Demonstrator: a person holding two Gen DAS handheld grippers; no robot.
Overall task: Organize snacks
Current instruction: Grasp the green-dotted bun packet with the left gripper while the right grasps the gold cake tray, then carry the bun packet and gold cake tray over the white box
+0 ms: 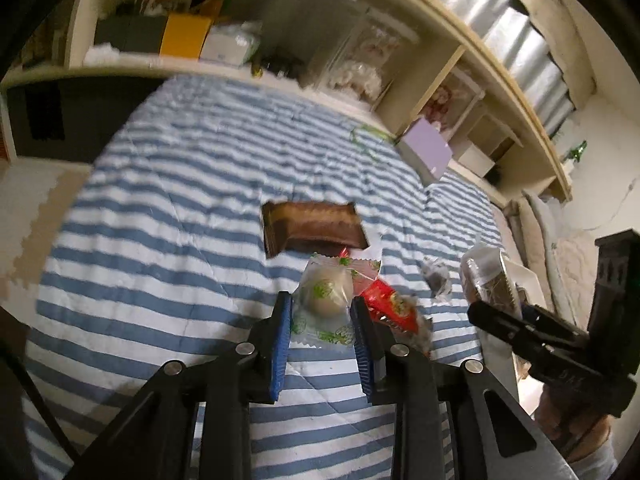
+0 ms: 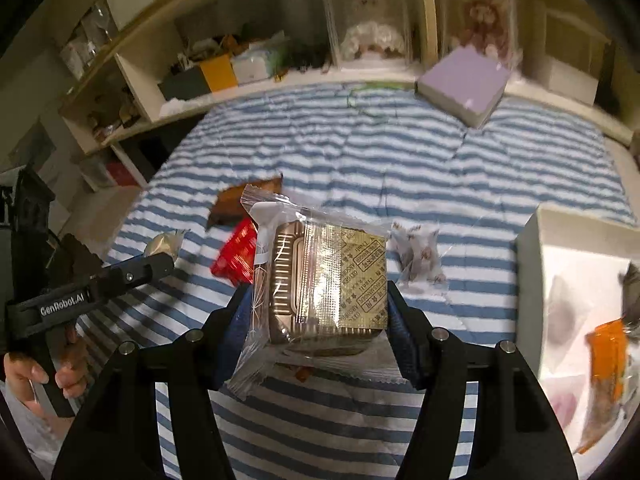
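My left gripper (image 1: 322, 305) is shut on a round pale pastry in a clear wrapper with green print (image 1: 325, 294), held above the striped bedspread. Behind it lie a brown snack bar (image 1: 314, 229) and a red packet (image 1: 388, 301). My right gripper (image 2: 320, 292) is shut on a clear-wrapped pastry in a gold tray (image 2: 320, 276), lifted over the bed. In the right wrist view the left gripper (image 2: 158, 256) shows at the left with its pastry (image 2: 164, 242). The right gripper's held pack (image 1: 486, 276) appears at the right of the left wrist view.
A white box (image 2: 532, 264) at the right holds several wrapped snacks, one orange (image 2: 606, 356). A small grey-printed packet (image 2: 418, 258) lies on the blue-striped bedspread (image 2: 360, 152). A lilac box (image 2: 464, 82) sits at the bed's far edge below cluttered shelves (image 2: 224, 68).
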